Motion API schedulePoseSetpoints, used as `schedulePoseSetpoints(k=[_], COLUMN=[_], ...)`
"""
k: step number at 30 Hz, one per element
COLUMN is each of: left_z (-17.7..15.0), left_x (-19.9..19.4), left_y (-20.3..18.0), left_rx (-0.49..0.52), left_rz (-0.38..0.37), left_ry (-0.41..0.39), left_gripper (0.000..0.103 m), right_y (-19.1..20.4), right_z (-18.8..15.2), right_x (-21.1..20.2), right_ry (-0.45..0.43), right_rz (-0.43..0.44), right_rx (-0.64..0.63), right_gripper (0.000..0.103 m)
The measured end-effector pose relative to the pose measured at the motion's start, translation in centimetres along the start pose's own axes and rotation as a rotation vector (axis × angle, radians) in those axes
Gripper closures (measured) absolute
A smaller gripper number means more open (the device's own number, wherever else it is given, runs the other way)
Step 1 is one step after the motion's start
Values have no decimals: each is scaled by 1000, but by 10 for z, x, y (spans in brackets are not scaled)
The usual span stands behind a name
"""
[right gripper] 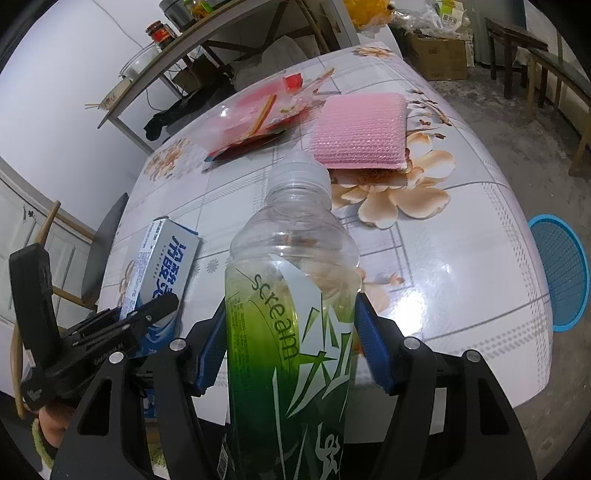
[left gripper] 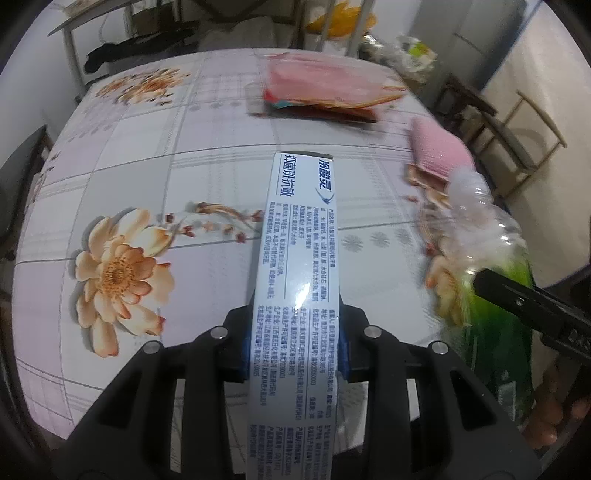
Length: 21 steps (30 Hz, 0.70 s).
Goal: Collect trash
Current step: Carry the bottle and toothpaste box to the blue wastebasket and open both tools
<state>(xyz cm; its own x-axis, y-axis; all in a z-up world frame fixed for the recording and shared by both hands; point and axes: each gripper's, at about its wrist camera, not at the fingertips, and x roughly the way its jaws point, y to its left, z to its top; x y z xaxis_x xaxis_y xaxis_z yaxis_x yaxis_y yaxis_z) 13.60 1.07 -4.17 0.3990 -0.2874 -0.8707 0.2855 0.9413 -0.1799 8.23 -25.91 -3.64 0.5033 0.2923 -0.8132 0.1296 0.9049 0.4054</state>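
My left gripper (left gripper: 295, 328) is shut on a long white and blue toothpaste box (left gripper: 299, 266) and holds it above the flowered table (left gripper: 147, 155). The box also shows in the right wrist view (right gripper: 162, 266), with the left gripper (right gripper: 144, 317) beside it. My right gripper (right gripper: 291, 332) is shut on an empty clear plastic bottle with a green label (right gripper: 291, 295), cap pointing away. The bottle shows at the right in the left wrist view (left gripper: 491, 266). A blue mesh bin (right gripper: 561, 269) stands on the floor to the right of the table.
A pink sponge pad (right gripper: 358, 129) and a pile of pink and red plastic wrappers (right gripper: 255, 114) lie at the far side of the table. A shelf with jars (right gripper: 162, 33) stands behind. Wooden chairs (right gripper: 517, 48) and a cardboard box (right gripper: 439, 55) stand at the far right.
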Motion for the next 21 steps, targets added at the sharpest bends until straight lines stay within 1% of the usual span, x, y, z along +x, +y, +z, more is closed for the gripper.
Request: schedulePoseSetpoints(k=[4, 7, 12, 16, 18, 21], left_z=[-3, 1, 14, 30, 40, 53], left_x=[-12, -28, -57, -76, -81, -78], left_y=[-11, -22, -57, -100, -130, -181], left_rx=[32, 62, 168, 265, 315, 387], left_rz=[-71, -133, -214, -308, -374, -465], left_ry=[-27, -68, -131, -157, -152, -106], left_gripper=[72, 72, 72, 72, 72, 72], right_y=[3, -2, -23, -57, -82, -130], right_z=[-3, -6, -16, -22, -26, -36], right_x=[-19, -37, -73, -117, -144, -182], right_ry=[-45, -86, -157, -247, -305, -385], right_rz=[12, 26, 100, 103, 69, 1], right_rx=[15, 50, 153, 226, 271, 353], right_gripper=[40, 40, 40, 40, 40, 40])
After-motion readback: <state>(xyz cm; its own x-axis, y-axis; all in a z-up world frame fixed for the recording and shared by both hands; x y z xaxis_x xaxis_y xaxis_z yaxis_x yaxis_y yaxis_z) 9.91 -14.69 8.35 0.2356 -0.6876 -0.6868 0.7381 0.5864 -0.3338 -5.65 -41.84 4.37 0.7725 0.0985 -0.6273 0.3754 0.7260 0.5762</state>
